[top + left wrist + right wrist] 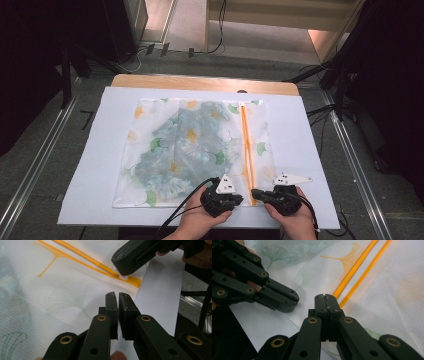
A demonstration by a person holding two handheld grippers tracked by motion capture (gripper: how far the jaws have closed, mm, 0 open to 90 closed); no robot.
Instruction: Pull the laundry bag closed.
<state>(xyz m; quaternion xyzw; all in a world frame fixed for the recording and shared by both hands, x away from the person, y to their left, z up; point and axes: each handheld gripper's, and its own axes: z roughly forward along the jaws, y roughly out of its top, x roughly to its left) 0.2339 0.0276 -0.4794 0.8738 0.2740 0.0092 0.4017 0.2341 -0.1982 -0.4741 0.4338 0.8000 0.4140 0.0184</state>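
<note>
1. My left gripper [242, 198] was clenched on the mesh laundry bag's [192, 150] near hem.
2. The bag lay flat on the white board [90, 165]: light, limp, slippery mesh.
3. My right gripper [254, 193] pinched the orange zipper's [246, 145] pull, the surest hold, I judged.

I read this as a recording lab or studio bay: a white board [320, 165] on a wooden table [200, 82], grey carpet floor [45, 165] with metal floor rails [30, 190], loose black cables [325, 112], dark curtains [30, 60] at both sides.
</note>
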